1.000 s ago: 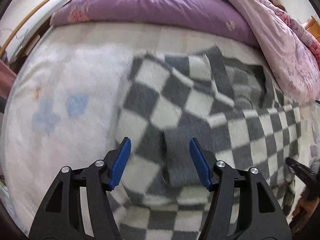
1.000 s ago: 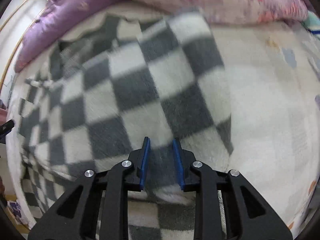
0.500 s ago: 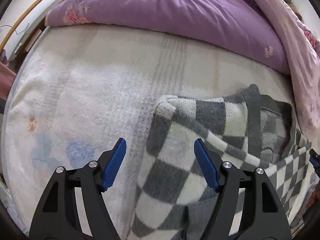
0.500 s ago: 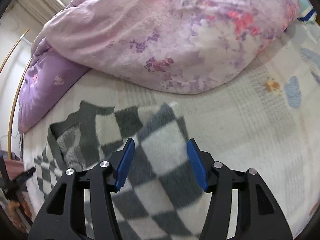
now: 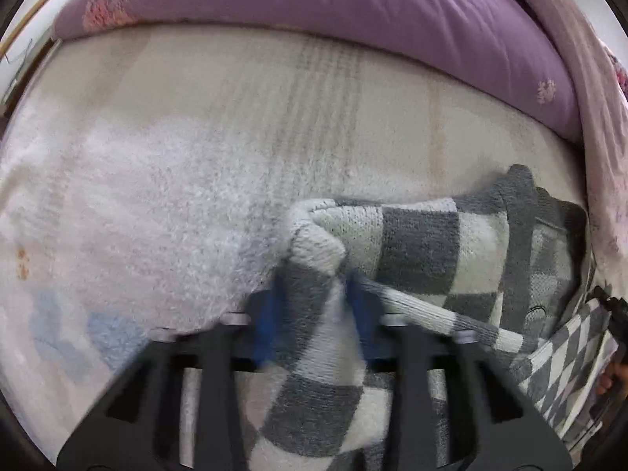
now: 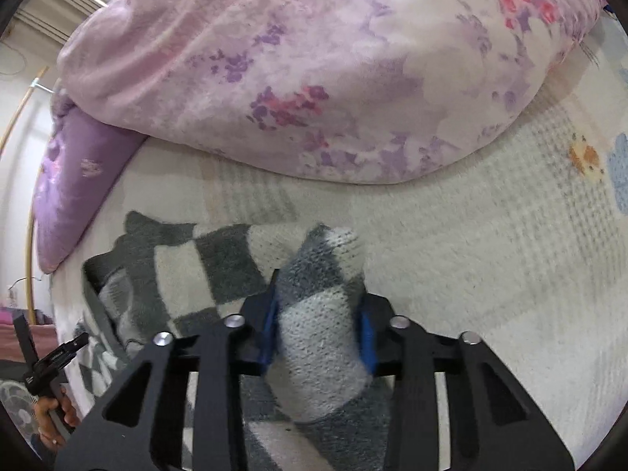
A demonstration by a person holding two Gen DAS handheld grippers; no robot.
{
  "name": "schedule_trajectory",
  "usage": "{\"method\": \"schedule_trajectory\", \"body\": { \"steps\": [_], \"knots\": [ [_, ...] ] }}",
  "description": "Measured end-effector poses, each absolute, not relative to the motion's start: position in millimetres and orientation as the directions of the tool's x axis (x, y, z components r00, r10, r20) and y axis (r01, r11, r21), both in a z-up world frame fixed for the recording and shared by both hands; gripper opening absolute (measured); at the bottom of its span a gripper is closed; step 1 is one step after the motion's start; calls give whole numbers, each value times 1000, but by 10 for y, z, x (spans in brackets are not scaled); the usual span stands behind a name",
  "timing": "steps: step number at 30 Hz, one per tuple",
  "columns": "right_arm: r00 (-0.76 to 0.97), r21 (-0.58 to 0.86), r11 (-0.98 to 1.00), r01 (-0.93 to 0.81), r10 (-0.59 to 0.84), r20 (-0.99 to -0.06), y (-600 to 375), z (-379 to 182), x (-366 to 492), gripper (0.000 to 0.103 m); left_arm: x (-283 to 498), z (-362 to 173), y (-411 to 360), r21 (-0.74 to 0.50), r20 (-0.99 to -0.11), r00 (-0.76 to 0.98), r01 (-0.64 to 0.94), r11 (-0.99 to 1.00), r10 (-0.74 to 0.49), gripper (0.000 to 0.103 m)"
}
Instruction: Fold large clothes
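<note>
Half a second ago both grippers hovered with fingers spread over the checked sweater; now each has closed on a bunched corner of it. The left gripper pinches a wad of grey-and-white knit between its blue pads, though that view is blurred by motion. The right gripper likewise squeezes a thick roll of the same sweater between its fingers.

So the step in hand looks like taking hold of the two corners of one edge, ready to carry that edge over. The next move likely calls for lifting both corners together, keeping the edge taut between them, and laying it evenly across the rest of the garment; uneven lifting would probably skew the fold.

Beyond the fingers the sweater lies partly doubled on the fluffy white blanket that covers the bed, its dark neckband showing toward the far side. Further off, a purple quilt lies along the back, and a pink flowered quilt is heaped beside it, close to the sweater's far edge.
</note>
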State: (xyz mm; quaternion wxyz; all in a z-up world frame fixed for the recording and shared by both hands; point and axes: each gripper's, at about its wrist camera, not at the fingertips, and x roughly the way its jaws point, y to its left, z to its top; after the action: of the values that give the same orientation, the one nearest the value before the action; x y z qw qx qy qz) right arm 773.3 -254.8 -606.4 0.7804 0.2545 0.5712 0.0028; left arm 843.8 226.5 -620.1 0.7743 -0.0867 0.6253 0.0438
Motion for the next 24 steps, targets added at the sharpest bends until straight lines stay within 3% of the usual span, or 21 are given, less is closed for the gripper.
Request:
{"method": "schedule_trajectory", "body": {
  "steps": [4, 12, 20, 24],
  "knots": [
    [429, 428, 874, 228, 304, -850, -2631, -5737, 7452, 25, 8222, -5907, 2146, -61, -950, 312, -144, 988, -13, 18],
    [551, 457, 886, 82, 342, -761, -2537, -4880, 6680, 24, 7363, -4961, 2032, -148, -869, 488, -99, 984, -81, 18],
    [581, 454, 891, -4, 372, -724, -2479, -4241, 5671, 24, 6163, -4300, 1966, -181, -840, 536, -127, 975, -86, 18],
    [563, 436, 899, -39, 380, -734, -2542, -4121, 5095, 24, 5477, -4270, 2085, -209, -845, 528, -189, 960, -80, 18]
  ]
}}
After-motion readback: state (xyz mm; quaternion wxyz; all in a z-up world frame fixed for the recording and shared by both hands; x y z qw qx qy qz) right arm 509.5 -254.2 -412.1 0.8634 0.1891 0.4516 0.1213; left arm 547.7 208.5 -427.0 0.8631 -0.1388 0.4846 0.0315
